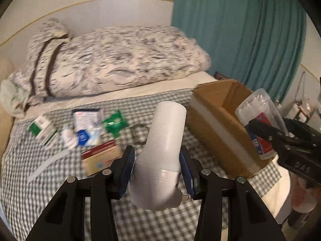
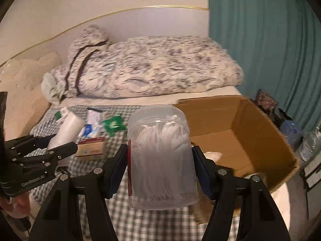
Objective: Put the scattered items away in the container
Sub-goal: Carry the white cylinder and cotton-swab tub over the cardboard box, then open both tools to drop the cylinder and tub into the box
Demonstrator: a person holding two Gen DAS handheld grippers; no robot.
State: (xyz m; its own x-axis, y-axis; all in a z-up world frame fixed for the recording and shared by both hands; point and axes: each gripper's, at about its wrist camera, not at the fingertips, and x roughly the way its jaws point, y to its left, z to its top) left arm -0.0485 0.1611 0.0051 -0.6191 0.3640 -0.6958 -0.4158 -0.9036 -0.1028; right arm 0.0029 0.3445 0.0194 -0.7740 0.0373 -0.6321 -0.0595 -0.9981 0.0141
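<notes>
The left gripper (image 1: 156, 172) clamps a white bottle (image 1: 160, 160) above the checkered bedspread (image 1: 60, 190); the right gripper (image 2: 160, 170) clamps a clear jar of cotton swabs (image 2: 162, 164) beside the cardboard box (image 2: 250, 136) at the bed's right edge.

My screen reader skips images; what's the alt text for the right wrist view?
The right tool grips a clear plastic jar of white sticks beside an open cardboard box on a checked bedspread. At left, the left tool holds a white bottle.

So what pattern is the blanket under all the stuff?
Grey-and-white checks on the blanket, clearest in the left wrist view.
</notes>
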